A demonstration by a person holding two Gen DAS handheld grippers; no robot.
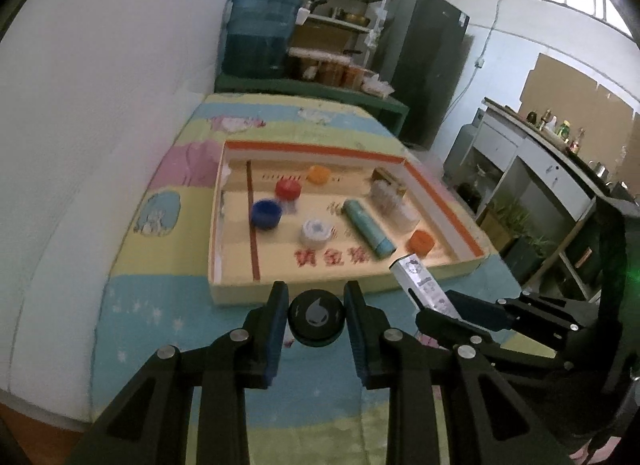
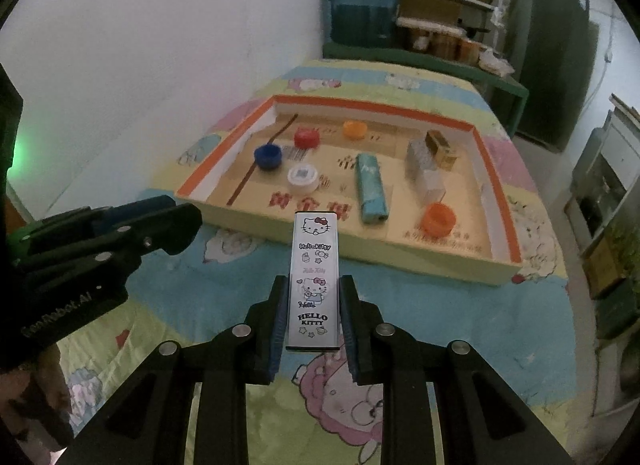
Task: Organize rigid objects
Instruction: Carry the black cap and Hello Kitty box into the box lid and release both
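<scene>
Both grippers grip — left gripper (image 1: 316, 319) a black cap (image 1: 316, 317), right gripper (image 2: 314, 315) a slim case (image 2: 315, 279) — either might slip or bump the tray (image 2: 420, 261) wall.

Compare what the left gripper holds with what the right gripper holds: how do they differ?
The left gripper is shut on a round black cap, dark with a grey drop mark; the right gripper is shut on a long flat white case printed with cartoon cats. The cap sits wholly between the pads; the case juts forward past them. Both are held short of the tray.
</scene>
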